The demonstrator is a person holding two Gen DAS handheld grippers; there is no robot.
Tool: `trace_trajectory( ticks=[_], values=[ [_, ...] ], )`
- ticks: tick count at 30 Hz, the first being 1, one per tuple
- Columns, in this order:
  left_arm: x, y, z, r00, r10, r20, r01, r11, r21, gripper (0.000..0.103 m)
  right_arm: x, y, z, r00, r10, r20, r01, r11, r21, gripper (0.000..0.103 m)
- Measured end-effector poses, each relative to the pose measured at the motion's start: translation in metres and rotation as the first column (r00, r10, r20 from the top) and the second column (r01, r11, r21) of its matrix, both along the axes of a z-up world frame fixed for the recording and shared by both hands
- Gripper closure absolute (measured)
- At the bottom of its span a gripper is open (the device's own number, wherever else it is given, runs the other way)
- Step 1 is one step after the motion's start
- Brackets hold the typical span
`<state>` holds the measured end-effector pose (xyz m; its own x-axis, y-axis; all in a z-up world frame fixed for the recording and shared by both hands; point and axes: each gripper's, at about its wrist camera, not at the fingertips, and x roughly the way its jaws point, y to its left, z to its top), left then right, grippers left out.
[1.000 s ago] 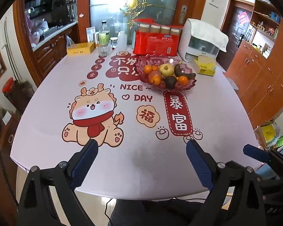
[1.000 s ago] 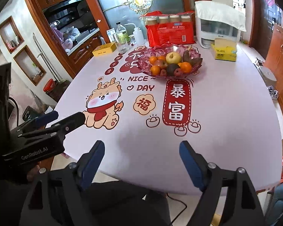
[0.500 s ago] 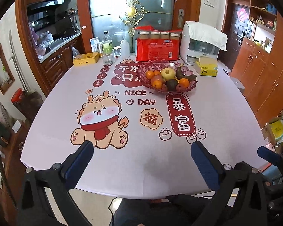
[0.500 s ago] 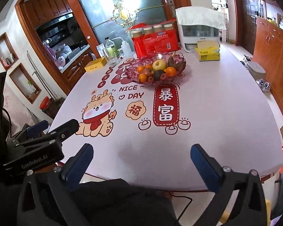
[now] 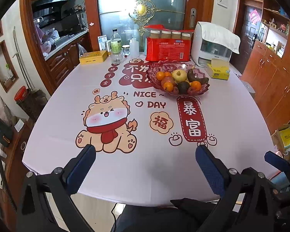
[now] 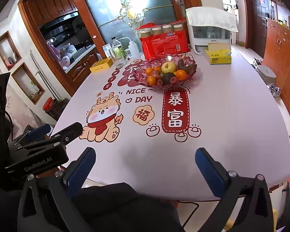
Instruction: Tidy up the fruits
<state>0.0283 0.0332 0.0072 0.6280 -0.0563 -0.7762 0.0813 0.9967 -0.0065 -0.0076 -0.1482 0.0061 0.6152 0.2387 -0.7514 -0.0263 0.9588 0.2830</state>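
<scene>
A clear pink glass bowl (image 5: 200, 91) (image 6: 143, 79) stands at the far middle of the table. It holds several fruits: oranges (image 5: 168, 86), a yellow-green apple (image 5: 178, 75) (image 6: 168, 67), an avocado (image 5: 183, 87), a dark banana (image 5: 198, 79) and small red fruits. My left gripper (image 5: 145, 150) is open and empty, over the table's near edge, far from the bowl. My right gripper (image 6: 145, 154) is open and empty, also at the near edge. The left gripper also shows in the right wrist view (image 6: 54, 135) at the left.
The table (image 5: 232, 116) has a printed cartoon cloth. At the back stand a red pack of jars (image 5: 169, 45), a white appliance (image 5: 212, 46), a yellow tissue box (image 5: 218, 71), a yellow tin (image 5: 92, 57) and bottles (image 5: 116, 44). Wooden cabinets (image 5: 276, 81) are on the right.
Both grippers have drawn back and risen a little from the table, so the bowl sits farther away in both views. Both stay open and empty.
</scene>
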Motion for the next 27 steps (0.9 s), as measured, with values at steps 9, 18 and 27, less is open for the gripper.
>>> trace_trajectory(
  ticks=[9, 18, 27],
  values=[
    [0.007, 0.001, -0.003, 1.0, -0.008, -0.007, 0.008, 1.0, -0.015, 0.001, 0.005, 0.002, -0.002, 1.0, 0.002, -0.009, -0.002, 1.0, -0.005, 0.0],
    [0.011, -0.002, -0.007, 1.0, -0.009, -0.019, 0.008, 1.0, -0.025, 0.001, 0.009, 0.002, -0.004, 1.0, 0.007, -0.013, -0.008, 1.0, -0.008, 0.0],
    [0.014, -0.003, -0.008, 1.0, -0.007, -0.018, 0.007, 1.0, -0.026, 0.001, 0.011, 0.003, -0.006, 1.0, 0.01, -0.016, -0.01, 1.0, -0.008, 0.0]
  ],
)
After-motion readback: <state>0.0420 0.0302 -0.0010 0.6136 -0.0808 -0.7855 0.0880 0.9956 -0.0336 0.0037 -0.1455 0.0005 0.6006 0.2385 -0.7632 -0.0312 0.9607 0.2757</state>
